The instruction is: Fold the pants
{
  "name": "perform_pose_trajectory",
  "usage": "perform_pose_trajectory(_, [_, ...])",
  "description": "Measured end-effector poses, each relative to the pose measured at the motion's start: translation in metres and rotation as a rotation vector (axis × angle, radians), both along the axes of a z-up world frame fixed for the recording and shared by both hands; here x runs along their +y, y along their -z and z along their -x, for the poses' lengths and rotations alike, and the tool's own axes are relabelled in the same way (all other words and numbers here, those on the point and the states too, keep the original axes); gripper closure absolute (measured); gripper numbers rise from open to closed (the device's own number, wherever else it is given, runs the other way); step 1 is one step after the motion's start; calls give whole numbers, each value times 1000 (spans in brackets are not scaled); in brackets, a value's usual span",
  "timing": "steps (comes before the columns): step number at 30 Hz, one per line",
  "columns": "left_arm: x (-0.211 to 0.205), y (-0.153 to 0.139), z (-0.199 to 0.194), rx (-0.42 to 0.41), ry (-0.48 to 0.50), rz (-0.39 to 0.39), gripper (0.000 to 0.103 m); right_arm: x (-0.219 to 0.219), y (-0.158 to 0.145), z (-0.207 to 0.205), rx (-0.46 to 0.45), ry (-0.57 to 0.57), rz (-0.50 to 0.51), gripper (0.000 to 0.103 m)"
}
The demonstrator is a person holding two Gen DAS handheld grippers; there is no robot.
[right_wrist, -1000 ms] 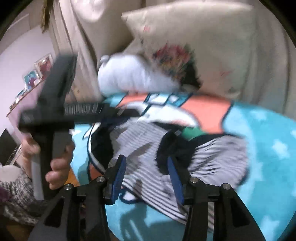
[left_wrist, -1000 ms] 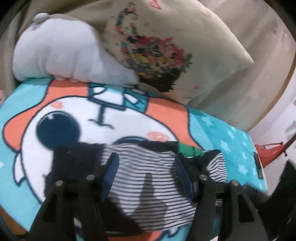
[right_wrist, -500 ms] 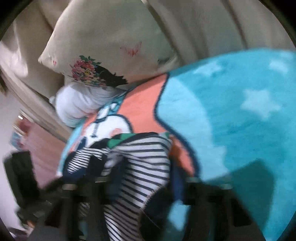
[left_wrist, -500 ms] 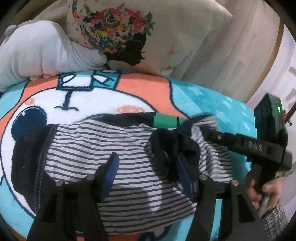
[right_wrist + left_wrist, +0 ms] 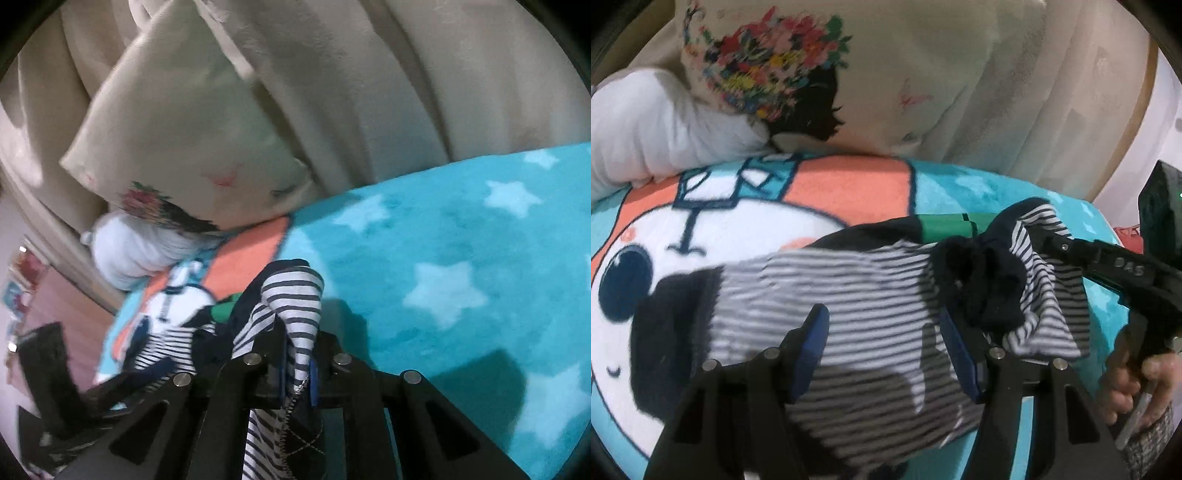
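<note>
The navy-and-white striped pants (image 5: 857, 295) with dark cuffs lie crumpled on the cartoon blanket. My left gripper (image 5: 886, 347) hovers open just above the middle of the pants, holding nothing. My right gripper (image 5: 297, 373) is shut on the right end of the pants (image 5: 295, 306) and lifts a fold of striped cloth off the blanket. In the left wrist view the right gripper (image 5: 1045, 240) comes in from the right, its tips hidden in the raised cloth.
The blanket (image 5: 849, 184) is teal with stars (image 5: 461, 258) and an orange-and-white cartoon face. A cream pillow with a flower print (image 5: 820, 74) and a white cushion (image 5: 653, 125) lie behind the pants. Beige curtains (image 5: 369, 92) hang at the back.
My right gripper has closed on the right end of the pants and raised it. My left gripper has stayed open over the pants, shifting slightly.
</note>
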State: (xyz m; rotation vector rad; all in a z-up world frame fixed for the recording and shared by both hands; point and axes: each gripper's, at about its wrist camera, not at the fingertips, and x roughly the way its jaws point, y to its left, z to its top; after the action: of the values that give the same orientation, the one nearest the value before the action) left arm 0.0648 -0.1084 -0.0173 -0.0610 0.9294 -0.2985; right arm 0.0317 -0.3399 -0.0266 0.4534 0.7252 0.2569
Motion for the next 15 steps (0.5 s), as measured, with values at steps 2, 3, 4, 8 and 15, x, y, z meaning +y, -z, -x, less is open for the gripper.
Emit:
perform_pose_trajectory(2, [12,-4,6,16,-4,24,42,3,5,-3,33,33,70,89])
perform_pose_trajectory(3, [19,-7,11,14,-9,36,42,4,5,-2,37,40,99,88])
perform_pose_trajectory(4, [28,-12,16,7,-20,45,42,5,2,1,24,40,106,87])
perform_pose_trajectory(8, [73,-27,32,-48,-116,70,38,16,-33,33,-111,113,196,75])
perform_pose_trajectory(15, [150,-9,38,-11,-366,160,33,58,-15,19,-40,-63,111,75])
